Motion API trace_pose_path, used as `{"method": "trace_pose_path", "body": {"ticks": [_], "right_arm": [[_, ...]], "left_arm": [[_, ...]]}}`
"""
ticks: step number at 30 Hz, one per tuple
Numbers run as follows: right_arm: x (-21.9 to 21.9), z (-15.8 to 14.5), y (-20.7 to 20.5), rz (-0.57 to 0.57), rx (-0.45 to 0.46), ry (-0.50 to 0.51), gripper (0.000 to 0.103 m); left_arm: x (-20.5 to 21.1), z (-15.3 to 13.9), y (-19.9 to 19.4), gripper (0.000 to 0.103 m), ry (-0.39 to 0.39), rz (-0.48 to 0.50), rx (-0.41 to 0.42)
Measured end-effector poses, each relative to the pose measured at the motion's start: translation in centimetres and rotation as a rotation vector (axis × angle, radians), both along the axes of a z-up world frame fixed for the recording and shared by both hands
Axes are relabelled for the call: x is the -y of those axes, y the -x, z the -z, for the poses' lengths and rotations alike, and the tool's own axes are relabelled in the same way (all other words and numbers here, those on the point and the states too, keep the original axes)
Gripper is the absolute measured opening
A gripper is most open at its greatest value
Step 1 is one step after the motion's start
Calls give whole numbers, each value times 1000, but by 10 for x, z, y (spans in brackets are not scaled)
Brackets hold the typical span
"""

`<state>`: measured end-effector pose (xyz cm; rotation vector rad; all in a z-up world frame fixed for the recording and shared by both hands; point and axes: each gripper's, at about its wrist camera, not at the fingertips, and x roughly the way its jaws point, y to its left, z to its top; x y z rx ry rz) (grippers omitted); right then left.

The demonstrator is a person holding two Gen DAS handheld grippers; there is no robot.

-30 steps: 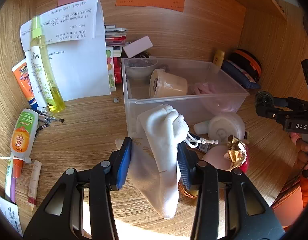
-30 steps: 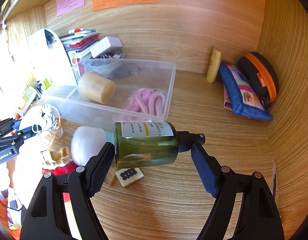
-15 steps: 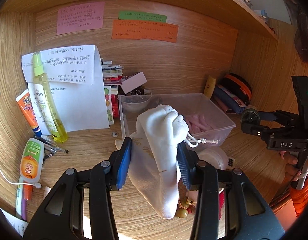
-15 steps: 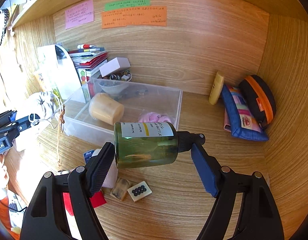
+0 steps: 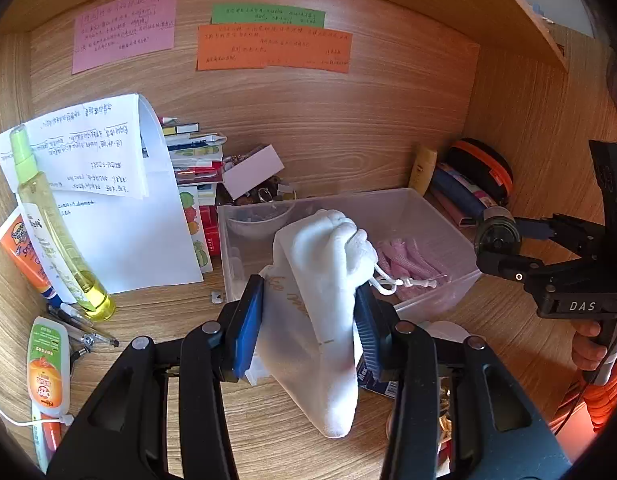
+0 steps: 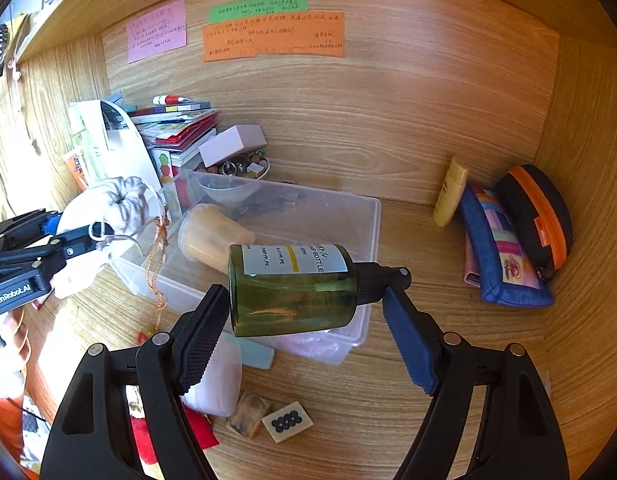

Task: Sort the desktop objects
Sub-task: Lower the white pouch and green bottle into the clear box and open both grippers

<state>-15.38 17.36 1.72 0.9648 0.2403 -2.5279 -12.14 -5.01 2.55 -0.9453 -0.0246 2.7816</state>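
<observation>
The sorting looked partly done. The left gripper was closed fairly narrowly on a white drawstring pouch, clamped between its pads and held clear of the bench, with the clear plastic bin just ahead of and below it. The right gripper stood wide, gripping a green pump bottle end to end, lying sideways, above the bin's near corner. Already inside the bin lay a beige cup on its side, a small bowl and a pink ropy bundle. Neither carried item had been set down yet. Still loose under the right gripper were a white round container, a dotted tile and a small block; left of the left gripper, the tubes, pens and yellow spray bottle remained, so much seemed left to do.
</observation>
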Motion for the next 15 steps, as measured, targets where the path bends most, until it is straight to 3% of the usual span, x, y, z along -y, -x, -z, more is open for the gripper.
{"method": "trace_pose_path", "body": {"ticks": [15], "right_arm": [[27, 20, 35, -34, 62, -25, 76]], "left_arm": [[-1, 13, 25, 41, 17, 28, 19]]}}
